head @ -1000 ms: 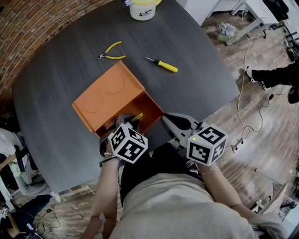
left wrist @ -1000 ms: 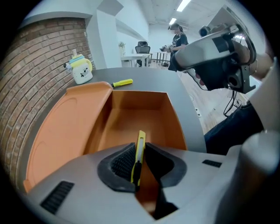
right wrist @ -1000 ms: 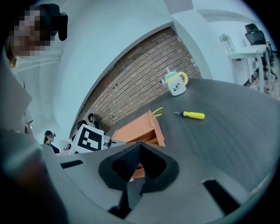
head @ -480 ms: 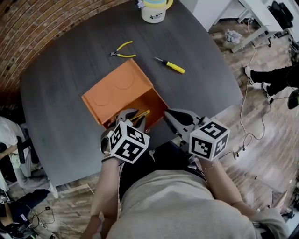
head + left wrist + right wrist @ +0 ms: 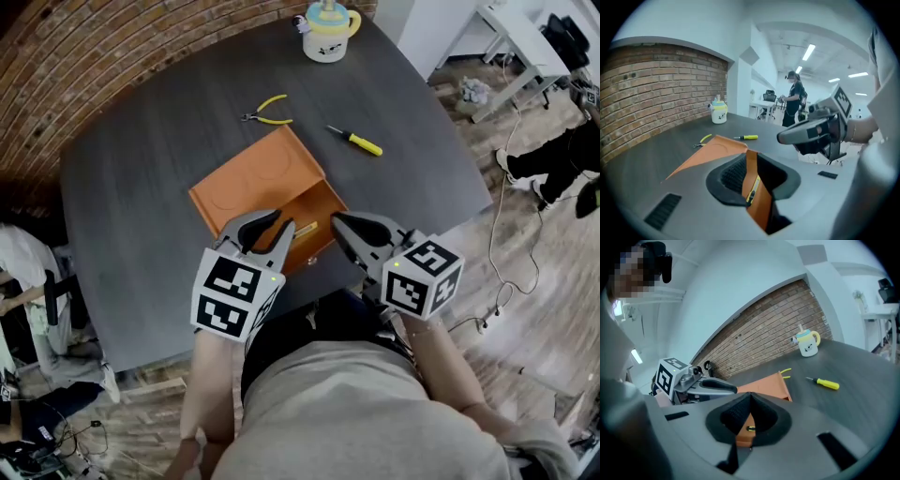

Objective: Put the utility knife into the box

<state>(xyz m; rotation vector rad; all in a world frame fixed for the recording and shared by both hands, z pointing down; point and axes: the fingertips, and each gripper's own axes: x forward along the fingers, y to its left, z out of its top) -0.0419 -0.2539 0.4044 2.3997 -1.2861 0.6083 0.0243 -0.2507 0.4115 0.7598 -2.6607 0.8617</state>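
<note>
An orange box (image 5: 258, 178) lies on its side on the dark round table (image 5: 141, 187), its opening facing me. The yellow utility knife (image 5: 303, 230) rests inside that opening, free of any gripper. It also shows between the jaws in the left gripper view, as the knife (image 5: 752, 187) against the box wall (image 5: 717, 150). My left gripper (image 5: 281, 222) hovers just in front of the opening, open and empty. My right gripper (image 5: 336, 218) sits beside the box's right corner, shut with nothing in it. In the right gripper view, box (image 5: 764, 383) and knife (image 5: 750, 428) lie beyond the closed tips.
Yellow-handled pliers (image 5: 267, 112) and a yellow screwdriver (image 5: 356, 141) lie behind the box. A mug (image 5: 328, 33) stands at the far table edge. A brick wall curves along the left. Cables and table legs are on the wooden floor to the right.
My left gripper held the knife at the box opening; now it has opened and drawn back a little, leaving the knife in the box. The right gripper stayed shut beside it.
</note>
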